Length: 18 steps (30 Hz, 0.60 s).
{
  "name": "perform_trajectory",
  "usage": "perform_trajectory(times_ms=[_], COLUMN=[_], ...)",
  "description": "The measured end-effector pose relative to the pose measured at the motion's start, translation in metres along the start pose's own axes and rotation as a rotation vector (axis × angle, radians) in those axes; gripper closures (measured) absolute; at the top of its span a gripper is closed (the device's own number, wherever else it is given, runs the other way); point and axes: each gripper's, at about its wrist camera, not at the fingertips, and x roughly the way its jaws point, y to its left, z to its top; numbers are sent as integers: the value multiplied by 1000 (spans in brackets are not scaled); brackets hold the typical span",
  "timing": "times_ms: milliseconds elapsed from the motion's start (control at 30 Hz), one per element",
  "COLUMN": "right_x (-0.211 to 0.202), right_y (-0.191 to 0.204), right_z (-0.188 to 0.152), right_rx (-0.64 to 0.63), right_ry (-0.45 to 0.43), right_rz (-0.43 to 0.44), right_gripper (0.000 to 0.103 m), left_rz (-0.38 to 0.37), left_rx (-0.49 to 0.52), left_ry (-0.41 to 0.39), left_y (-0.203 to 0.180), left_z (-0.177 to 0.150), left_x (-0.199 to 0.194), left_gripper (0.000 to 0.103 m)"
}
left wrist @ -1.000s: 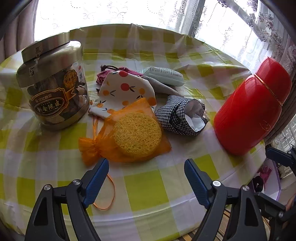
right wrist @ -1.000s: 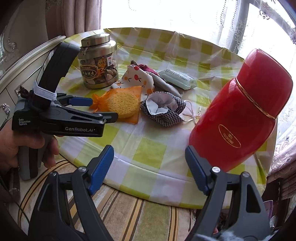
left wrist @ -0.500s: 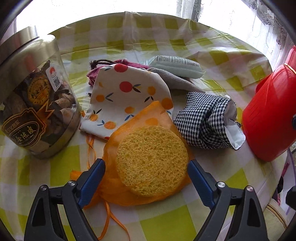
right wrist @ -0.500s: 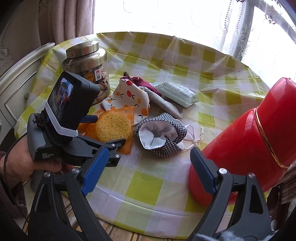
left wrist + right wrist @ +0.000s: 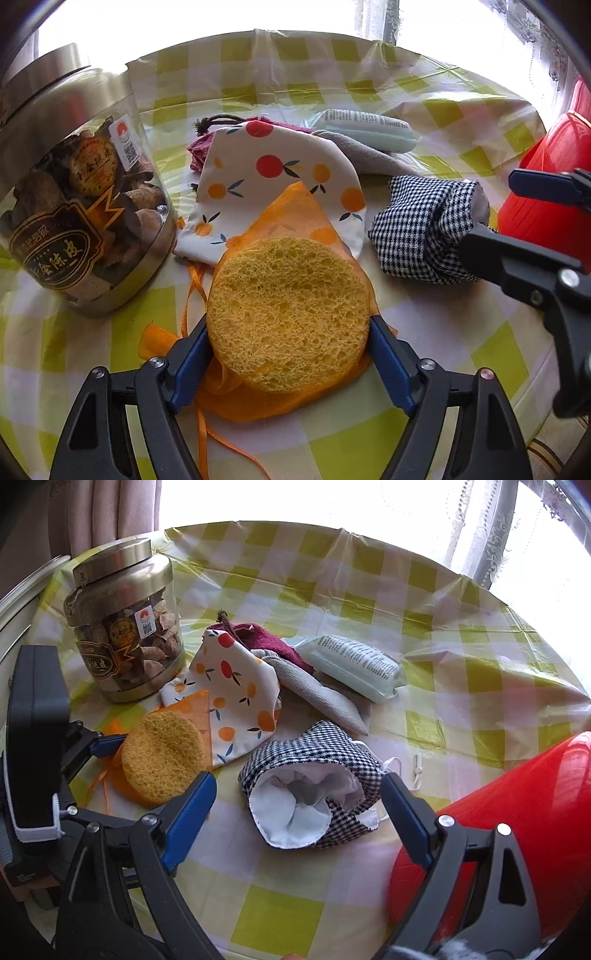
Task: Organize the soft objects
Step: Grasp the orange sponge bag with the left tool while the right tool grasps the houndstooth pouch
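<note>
Sponge squarely between left jaws

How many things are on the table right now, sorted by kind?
Cloth pouches: 5 (orange-print pouch, checked pouch, maroon pouch, grey pouch, orange mesh bag)
Round yellow sponge: 1
Wet-wipe pack: 1
Hard containers: 2 (jar, red flask)
Total: 9

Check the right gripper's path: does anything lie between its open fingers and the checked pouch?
Nothing visible does. The right gripper stands open with the checked pouch straight ahead, its white-lined mouth facing it. The red flask stands off to one side.
</note>
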Motion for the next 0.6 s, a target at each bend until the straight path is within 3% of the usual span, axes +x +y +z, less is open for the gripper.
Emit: perform_trajectory(times_ms=[200,400,500,567,600], right_x=[35,50,53,51,49], right_y=[-4,-10,-11,-10,-9], right_z=[2,-3,-7,-9,-9], right_rx=[-7,48,62,67,66], right_ry=[66,86,95,86,82], right_rz=[-46,-6,33,40,44], right_gripper=[11,12,34,41,50], left_rz=[24,48,53,58,59], left_rx=[-40,-61,-64,-65,-66], left_ry=[-17,-82,-107,-120,-124], left_y=[9,13,12,11,11], left_z=[-6,-9,-8,-10,-10], left_x=[-7,-26,-32,-37,-39], left_gripper=[22,22,22,22,22])
